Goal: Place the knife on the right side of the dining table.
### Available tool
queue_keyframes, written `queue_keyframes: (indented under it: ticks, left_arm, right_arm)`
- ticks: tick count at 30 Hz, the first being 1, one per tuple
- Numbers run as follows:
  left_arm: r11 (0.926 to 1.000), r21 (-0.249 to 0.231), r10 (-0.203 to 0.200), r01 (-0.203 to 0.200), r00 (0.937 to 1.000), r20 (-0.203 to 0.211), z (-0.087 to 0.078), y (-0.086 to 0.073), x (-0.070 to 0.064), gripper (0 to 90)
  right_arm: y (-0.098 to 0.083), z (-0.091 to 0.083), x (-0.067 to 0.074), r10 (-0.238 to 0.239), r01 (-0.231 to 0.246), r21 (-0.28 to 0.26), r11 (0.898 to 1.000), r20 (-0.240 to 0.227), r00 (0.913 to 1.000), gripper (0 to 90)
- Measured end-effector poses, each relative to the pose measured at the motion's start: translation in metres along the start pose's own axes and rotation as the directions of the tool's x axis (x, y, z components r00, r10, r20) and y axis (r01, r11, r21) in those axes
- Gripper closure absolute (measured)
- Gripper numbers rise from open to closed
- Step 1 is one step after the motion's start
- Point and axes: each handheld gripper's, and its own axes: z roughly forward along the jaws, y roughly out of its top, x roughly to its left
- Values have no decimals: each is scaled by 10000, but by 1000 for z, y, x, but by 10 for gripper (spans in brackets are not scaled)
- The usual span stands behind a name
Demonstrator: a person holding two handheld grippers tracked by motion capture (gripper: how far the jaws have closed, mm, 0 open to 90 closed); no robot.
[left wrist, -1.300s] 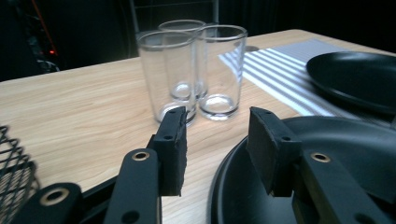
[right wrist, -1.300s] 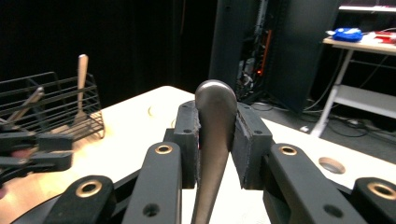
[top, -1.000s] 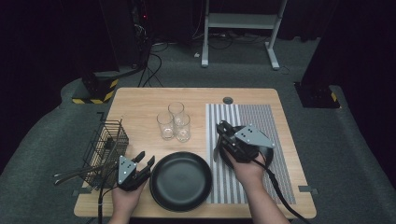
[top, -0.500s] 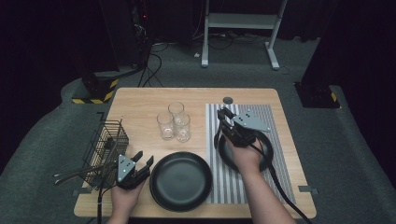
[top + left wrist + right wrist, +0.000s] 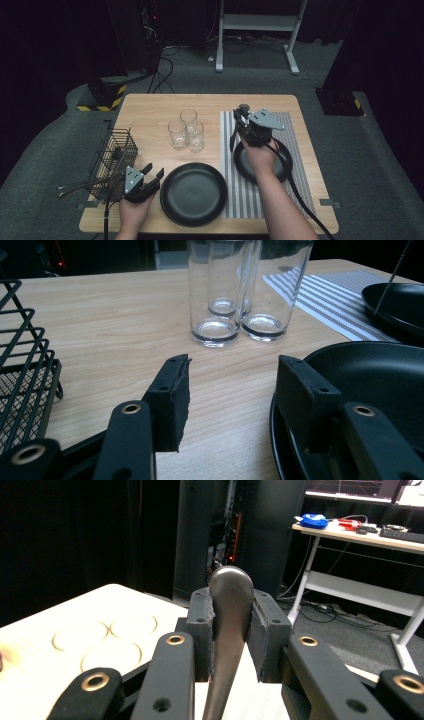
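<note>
My right gripper point(image 5: 243, 121) hovers over the far part of the striped mat point(image 5: 295, 145), shut on the rounded handle of a grey metal utensil point(image 5: 243, 108). In the right gripper view the handle point(image 5: 227, 645) stands upright, pinched between the pads of my right gripper point(image 5: 232, 595); its working end is hidden. My left gripper point(image 5: 153, 173) rests low at the front left, beside the rim of the large black plate point(image 5: 194, 192). Its jaws have just been opening, and my left gripper point(image 5: 232, 375) is open over bare wood.
Three empty glasses point(image 5: 186, 131) stand clustered mid-table. A smaller black plate point(image 5: 281, 167) lies on the mat under my right forearm. A black wire basket point(image 5: 112, 155) at the left edge holds utensils point(image 5: 80, 184) that poke out over the table's side.
My right gripper has carried the utensil away from me, toward the far end of the mat. The left jaws have spread wider while that hand stayed put.
</note>
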Motion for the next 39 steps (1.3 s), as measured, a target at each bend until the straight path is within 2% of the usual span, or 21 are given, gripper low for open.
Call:
queue_keyframes:
  ticks: [11, 16, 22, 26, 33, 39]
  left_arm:
    - [10000, 9, 49, -49, 10000, 85, -2, -2, 2, 479]
    - [9998, 54, 199, -199, 9998, 69, -1, -4, 2, 479]
    - [9999, 134, 77, -77, 10000, 30, 1, -7, 4, 481]
    - [9999, -8, 128, -128, 9998, 160, 1, -9, 4, 480]
    - [9998, -69, 185, -185, 9998, 68, 0, -11, 5, 480]
    - [9998, -161, 156, -154, 9998, 88, 0, -12, 5, 480]
  right_arm:
    - [2, 22, -12, 85, -88, 93, 9999, 353, 9993, 734]
    - [6, 30, -16, -64, 53, 197, 9998, 523, 9986, 734]
    - [7, 41, -20, -111, 89, 310, 9995, 712, 9974, 734]
    - [7, 49, -24, -124, 95, 367, 9993, 790, 9968, 734]
    - [8, 66, -27, -126, 89, 441, 9990, 841, 9964, 734]
    - [11, 75, -28, -134, 91, 463, 9989, 929, 9956, 734]
